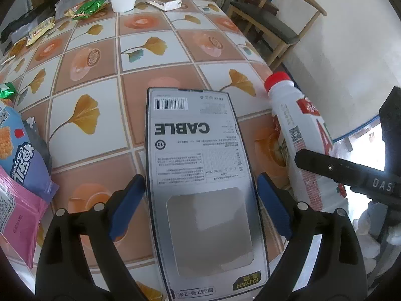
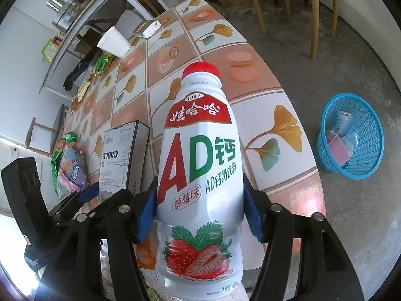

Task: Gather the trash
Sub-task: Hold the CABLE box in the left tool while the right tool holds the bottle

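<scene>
- A table (image 1: 175, 57) has a cloth with yellow leaves and pink squares on it.
- A wooden chair (image 1: 273, 17) with a dark seat stands just past the table's far end.
- The floor (image 2: 351, 62) is grey and rough.
- A metal shelf (image 2: 75, 25) stands by the white wall.

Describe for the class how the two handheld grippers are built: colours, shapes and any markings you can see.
Both match: the left gripper and right gripper have glossy black plastic arms that fork in two, studded with round silver rivets, each ending in a blue rubbery pad. White letters "DAS" mark the right gripper's black body. No cables or sleeves show.
</scene>
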